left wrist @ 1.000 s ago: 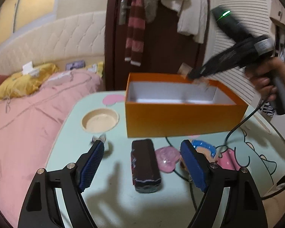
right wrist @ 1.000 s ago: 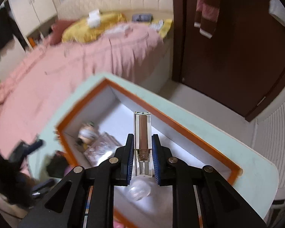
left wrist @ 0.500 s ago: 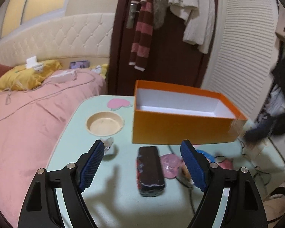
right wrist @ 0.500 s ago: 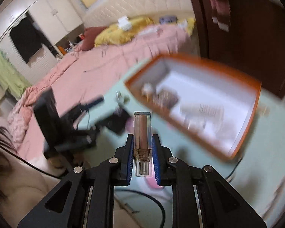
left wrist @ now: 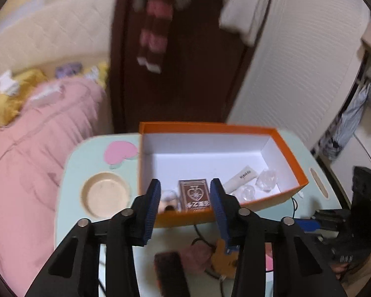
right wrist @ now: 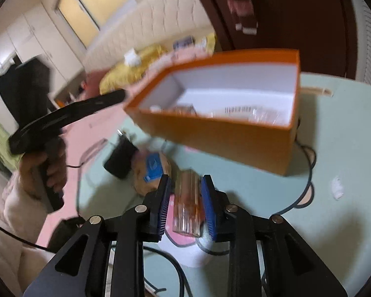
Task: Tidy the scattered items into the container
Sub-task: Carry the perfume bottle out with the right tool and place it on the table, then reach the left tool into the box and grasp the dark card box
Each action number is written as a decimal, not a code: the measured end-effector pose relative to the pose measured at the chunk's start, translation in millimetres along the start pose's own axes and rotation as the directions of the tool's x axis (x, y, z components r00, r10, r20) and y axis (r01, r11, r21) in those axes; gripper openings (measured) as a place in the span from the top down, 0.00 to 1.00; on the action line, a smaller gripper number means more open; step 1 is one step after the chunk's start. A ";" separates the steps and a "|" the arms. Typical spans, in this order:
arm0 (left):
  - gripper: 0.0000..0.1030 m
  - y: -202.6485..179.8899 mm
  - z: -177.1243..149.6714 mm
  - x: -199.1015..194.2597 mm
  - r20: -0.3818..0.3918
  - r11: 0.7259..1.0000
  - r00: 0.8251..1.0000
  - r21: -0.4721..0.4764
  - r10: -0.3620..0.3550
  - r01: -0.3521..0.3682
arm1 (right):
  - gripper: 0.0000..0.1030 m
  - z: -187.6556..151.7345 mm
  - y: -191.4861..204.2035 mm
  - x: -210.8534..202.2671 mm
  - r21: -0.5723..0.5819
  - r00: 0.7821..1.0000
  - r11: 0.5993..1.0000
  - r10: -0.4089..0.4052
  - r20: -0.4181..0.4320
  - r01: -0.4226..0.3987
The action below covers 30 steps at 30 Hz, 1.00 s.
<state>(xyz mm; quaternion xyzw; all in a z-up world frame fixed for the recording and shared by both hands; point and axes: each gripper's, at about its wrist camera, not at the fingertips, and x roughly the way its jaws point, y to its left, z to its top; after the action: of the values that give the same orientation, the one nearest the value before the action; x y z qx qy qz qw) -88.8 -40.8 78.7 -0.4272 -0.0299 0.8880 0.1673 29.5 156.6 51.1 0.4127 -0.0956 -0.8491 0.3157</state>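
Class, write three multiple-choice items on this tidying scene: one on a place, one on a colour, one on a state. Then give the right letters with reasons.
1. Where is the brown card pack?
A. on the bed
B. inside the box
C. in the round dish

2. What colour is the outside of the box?
A. orange
B. green
C. black

3. How do the fingers of the left gripper stand?
A. shut on a tube
B. shut on nothing
C. apart, holding nothing

Answers:
1 B, it lies on the white floor of the box.
2 A, the outer walls are orange.
3 C, the blue pads stand apart with nothing gripped between them.
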 end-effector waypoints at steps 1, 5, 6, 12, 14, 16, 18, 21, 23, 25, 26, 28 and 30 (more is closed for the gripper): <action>0.70 -3.7 9.4 13.5 -0.075 1.000 0.997 0.023 -0.007 0.008 | 0.72 -2.2 -0.3 -2.6 0.003 1.000 1.000 0.018 0.019 -0.018; 0.72 -17.8 27.8 54.2 -0.257 0.997 0.966 0.080 0.028 -0.007 | 0.72 -7.9 -6.3 -4.1 0.023 0.997 0.998 0.060 0.054 -0.061; 0.72 -21.1 30.0 62.7 -0.296 0.995 0.954 0.093 0.046 -0.019 | 0.72 -8.9 -9.1 -3.2 0.039 0.995 0.996 0.079 0.054 -0.081; 0.66 -41.1 33.7 94.7 -0.434 0.977 0.886 0.194 0.164 -0.086 | 0.72 -12.1 -30.9 -17.8 0.128 0.986 0.981 0.136 0.101 -0.148; 0.60 -50.3 32.7 98.7 -0.457 0.967 0.869 0.239 0.193 -0.089 | 0.72 -12.1 -31.6 -18.7 0.131 0.985 0.980 0.138 0.104 -0.151; 0.58 -57.7 31.9 101.8 -0.477 0.958 0.852 0.274 0.216 -0.089 | 0.72 -12.1 -32.3 -19.6 0.133 0.984 0.979 0.141 0.106 -0.155; 0.57 -58.7 36.0 103.3 -0.494 0.955 0.841 0.285 0.222 -0.085 | 0.72 -12.1 -33.0 -20.6 0.136 0.984 0.978 0.144 0.108 -0.158; 0.47 -58.2 36.7 111.1 -0.521 0.936 0.808 0.336 0.274 -0.101 | 0.72 -12.1 -34.1 -22.0 0.141 0.983 0.976 0.148 0.111 -0.163; 0.44 -48.9 35.6 121.5 -0.560 0.938 0.777 0.328 0.288 -0.112 | 0.72 -12.1 -34.9 -22.9 0.144 0.982 0.976 0.151 0.113 -0.167; 0.48 -44.7 37.6 122.3 -0.569 0.944 0.775 0.313 0.276 -0.106 | 0.72 -12.1 -35.6 -23.9 0.146 0.981 0.974 0.154 0.115 -0.170; 0.56 -45.6 36.8 121.1 -0.565 0.943 0.778 0.318 0.274 -0.101 | 0.72 -12.2 -36.0 -24.3 0.148 0.981 0.974 0.155 0.116 -0.172; 0.82 -48.2 33.2 118.4 -0.564 0.946 0.786 0.315 0.252 -0.077 | 0.72 -12.2 -36.7 -25.2 0.150 0.980 0.973 0.158 0.118 -0.175; 0.91 -49.8 29.8 116.3 -0.567 0.953 0.794 0.298 0.219 -0.050 | 0.72 -12.3 -37.4 -25.2 0.152 0.980 0.973 0.159 0.119 -0.176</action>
<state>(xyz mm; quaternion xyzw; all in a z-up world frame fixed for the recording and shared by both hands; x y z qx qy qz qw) -165.6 46.3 20.2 -0.6580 0.1747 0.7148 0.1600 33.3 202.5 43.5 0.3815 -0.2153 -0.8296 0.3462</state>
